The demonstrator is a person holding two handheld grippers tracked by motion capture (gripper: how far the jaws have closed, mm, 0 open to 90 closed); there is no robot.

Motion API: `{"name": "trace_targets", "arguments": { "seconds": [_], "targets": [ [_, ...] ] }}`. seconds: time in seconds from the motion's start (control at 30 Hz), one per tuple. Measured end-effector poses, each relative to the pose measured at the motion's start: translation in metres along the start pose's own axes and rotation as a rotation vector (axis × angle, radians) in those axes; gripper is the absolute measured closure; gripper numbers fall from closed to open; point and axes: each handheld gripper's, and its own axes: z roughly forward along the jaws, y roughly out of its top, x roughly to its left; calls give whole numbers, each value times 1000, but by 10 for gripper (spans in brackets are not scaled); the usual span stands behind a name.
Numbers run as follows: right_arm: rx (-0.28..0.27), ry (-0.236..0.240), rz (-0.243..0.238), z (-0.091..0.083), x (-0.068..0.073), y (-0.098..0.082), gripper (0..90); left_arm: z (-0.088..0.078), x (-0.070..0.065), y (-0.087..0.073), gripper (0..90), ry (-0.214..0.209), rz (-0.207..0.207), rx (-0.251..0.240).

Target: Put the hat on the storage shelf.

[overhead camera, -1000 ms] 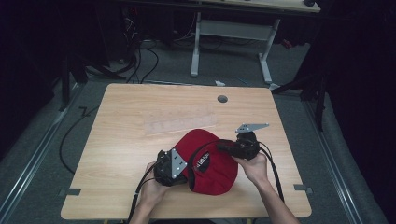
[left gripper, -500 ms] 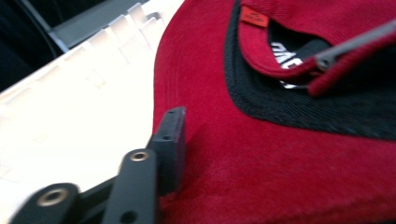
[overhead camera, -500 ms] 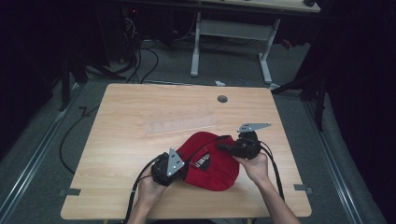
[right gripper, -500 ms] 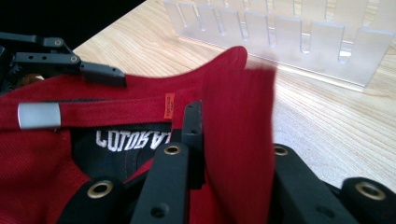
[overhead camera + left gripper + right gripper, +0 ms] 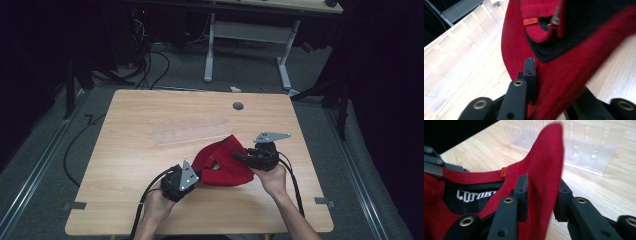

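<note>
1. A red cap [image 5: 222, 162] lies on the wooden worktop [image 5: 130, 130], crumpled and partly turned up, between the two grippers near the person's edge.
2. The left gripper [image 5: 192, 179] sits at the cap's near-left edge. In the left gripper view its fingers [image 5: 529, 72] have just been closing and now pinch the red cloth [image 5: 564, 82], which runs between them.
3. Past those fingers in the same view the cap's dark inside, a small orange tag [image 5: 530, 21] and a metal buckle [image 5: 554, 19] show.
4. The right gripper [image 5: 237, 156] is at the cap's right side, with the person's hand [image 5: 272, 177] behind it.
5. In the right gripper view its fingers [image 5: 522, 192] have just been opening. A fold of the red cap [image 5: 544, 177] stands upright between them; the left finger lies against the cloth, and a narrow gap shows beside the right one.
6. Left of those fingers the cap's inside carries white lettering [image 5: 475, 194], with an orange tag [image 5: 504, 172] on the band above.
7. Beyond the right fingers a clear plastic rack [image 5: 586, 147] with upright slots stands on the worktop, just behind the raised fold. In the high view this rack [image 5: 192, 133] lies just beyond the cap.
</note>
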Motion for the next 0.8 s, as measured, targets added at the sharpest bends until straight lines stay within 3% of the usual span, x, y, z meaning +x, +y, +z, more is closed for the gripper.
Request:
{"name": "trace_targets", "arguments": {
  "seconds": [0.07,0.13,0.3,0.43,0.6,0.8],
  "targets": [
    [-22,-12,3,-4,-2,0,652,-2,0,0,830,11,15,13],
    [-45,-27,16,-9,-4,1,613,-3,3,1,848,17,2,17],
    [-117,-82,-7,-24,-3,0,551,-5,4,4,852,24,11,33],
    [-153,-77,31,-35,-11,-4,518,-8,9,8,852,40,-11,23],
    [-155,-98,46,-42,-17,-11,472,-14,23,16,852,60,-103,-23],
    [-87,-130,32,-30,-21,-24,425,-22,34,24,850,68,-176,-61]
  ]
}}
